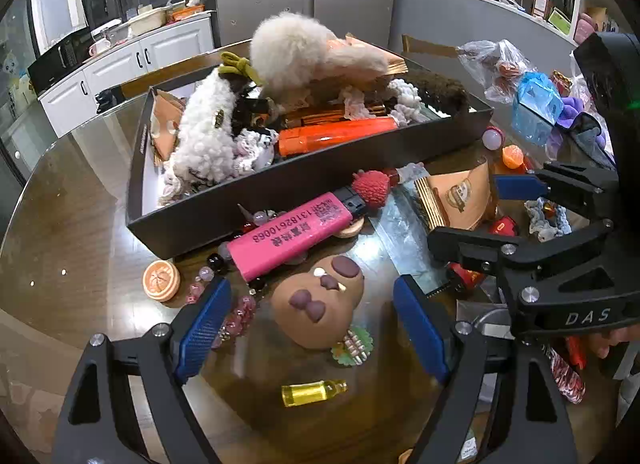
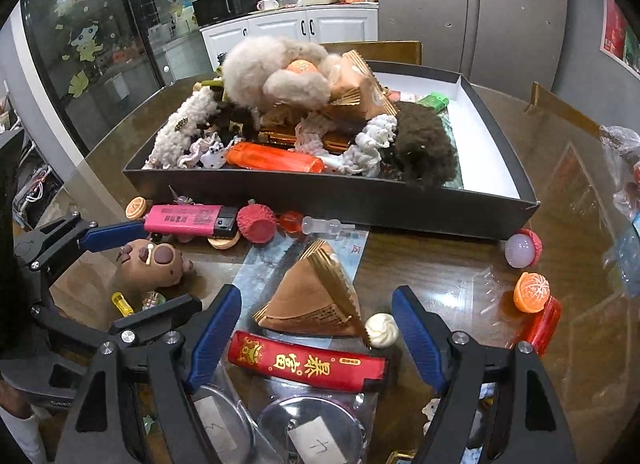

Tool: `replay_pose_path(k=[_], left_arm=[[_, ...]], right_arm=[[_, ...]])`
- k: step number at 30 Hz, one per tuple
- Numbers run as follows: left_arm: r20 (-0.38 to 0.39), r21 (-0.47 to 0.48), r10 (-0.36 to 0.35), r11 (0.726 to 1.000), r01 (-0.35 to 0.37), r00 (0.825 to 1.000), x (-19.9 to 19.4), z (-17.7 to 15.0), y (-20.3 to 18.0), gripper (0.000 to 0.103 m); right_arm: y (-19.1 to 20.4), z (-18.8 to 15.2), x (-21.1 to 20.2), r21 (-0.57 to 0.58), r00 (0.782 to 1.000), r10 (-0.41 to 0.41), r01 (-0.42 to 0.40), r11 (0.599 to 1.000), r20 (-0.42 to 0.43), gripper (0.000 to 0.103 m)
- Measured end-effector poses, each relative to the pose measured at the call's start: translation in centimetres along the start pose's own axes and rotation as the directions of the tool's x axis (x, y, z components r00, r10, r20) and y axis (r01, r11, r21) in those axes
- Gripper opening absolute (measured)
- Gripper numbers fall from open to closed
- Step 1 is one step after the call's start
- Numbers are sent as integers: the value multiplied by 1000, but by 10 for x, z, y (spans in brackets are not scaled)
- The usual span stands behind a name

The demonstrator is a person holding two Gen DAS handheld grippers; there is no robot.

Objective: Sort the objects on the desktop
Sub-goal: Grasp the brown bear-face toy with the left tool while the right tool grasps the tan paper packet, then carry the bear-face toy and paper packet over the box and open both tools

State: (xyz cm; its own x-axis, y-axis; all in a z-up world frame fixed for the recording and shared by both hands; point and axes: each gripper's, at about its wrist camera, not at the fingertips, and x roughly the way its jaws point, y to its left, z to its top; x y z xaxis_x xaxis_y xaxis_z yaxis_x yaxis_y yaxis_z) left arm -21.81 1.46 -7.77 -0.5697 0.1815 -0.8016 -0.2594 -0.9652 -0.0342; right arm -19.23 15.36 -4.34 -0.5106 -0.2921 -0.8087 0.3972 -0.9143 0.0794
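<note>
The left gripper (image 1: 312,328) stands wide open over the brown toy head (image 1: 320,306), which lies between its blue pads (image 1: 202,330) on the table (image 1: 80,244); whether either pad touches it I cannot tell. The right gripper (image 2: 316,338) is also wide open and grips nothing, with a folded brown fan (image 2: 316,296) and a red lighter (image 2: 306,364) lying between its fingers.

Clutter crowds the toy head: a pink lighter (image 1: 292,234) just beyond it, beads (image 1: 236,316) beside the left pad, an orange-slice disc (image 1: 161,280) further left, a small yellow bottle (image 1: 314,392) nearer the camera, and a green piece (image 1: 352,346) tucked under its edge. Behind the lighter stands the wall of the black tray (image 1: 256,199), piled with fluffy scrunchies (image 1: 208,139) and an orange lighter (image 1: 336,135). A red lychee (image 1: 370,187) touches the pink lighter's black end.

The tray's right end shows bare white floor (image 2: 480,151) (the only open patch inside it). By the right gripper sit a cream swirl (image 2: 382,330), a peeled orange toy (image 2: 531,292) and a pale ball (image 2: 520,250).

The pink lighter reads "13182610068"; the right gripper's body, seen from the left camera, reads "DAS". The red lighter carries gold Chinese characters, and the clear lids (image 2: 308,424) below it bear handwritten paper labels.
</note>
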Motion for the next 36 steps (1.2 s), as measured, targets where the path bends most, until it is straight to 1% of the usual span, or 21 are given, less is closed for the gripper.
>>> replay_pose_path(k=[3, 4, 5, 7, 8, 9, 10, 18, 23, 30, 36], left_arm=[[-1, -5, 2, 1000, -2, 1000, 0, -1, 2, 83], [0, -7, 10, 1000, -10, 1000, 0, -1, 3, 78], [5, -10, 20, 1000, -20, 1000, 0, -1, 3, 67], [16, -24, 27, 999, -27, 999, -2, -1, 6, 55], [19, -28, 28, 999, -27, 999, -3, -1, 8, 47], [23, -33, 28, 999, -28, 999, -4, -2, 9, 42], [23, -35, 29, 999, -28, 999, -5, -2, 10, 37], [28, -68, 12, 998, -10, 1000, -9, -5, 14, 37], [35, -86, 20, 996, -17, 999, -13, -6, 16, 37], [60, -103, 25, 994, -19, 998, -26, -5, 18, 36], [90, -113, 36, 993, -26, 995, -41, 2, 20, 36]], right_arm=[[1, -1, 2, 6, 1000, 4, -4, 1000, -1, 80], [1, -1, 2, 6, 1000, 2, -2, 1000, 0, 79], [1, -1, 2, 7, 1000, 1, -1, 1000, 0, 77], [2, -2, 2, 0, 1000, -12, 12, 1000, -1, 59], [3, -2, 3, -8, 1000, -16, 16, 1000, -2, 54], [4, -2, 2, -13, 1000, -13, 13, 1000, -5, 47], [5, -2, 2, -10, 1000, 1, -1, 1000, -8, 47], [16, -6, -1, -38, 999, -37, 37, 999, -9, 44], [19, -7, -14, -37, 999, -45, 45, 998, 11, 44], [21, -9, -29, -29, 998, -54, 55, 998, 32, 44], [27, -1, -38, -29, 997, -56, 58, 998, 47, 44]])
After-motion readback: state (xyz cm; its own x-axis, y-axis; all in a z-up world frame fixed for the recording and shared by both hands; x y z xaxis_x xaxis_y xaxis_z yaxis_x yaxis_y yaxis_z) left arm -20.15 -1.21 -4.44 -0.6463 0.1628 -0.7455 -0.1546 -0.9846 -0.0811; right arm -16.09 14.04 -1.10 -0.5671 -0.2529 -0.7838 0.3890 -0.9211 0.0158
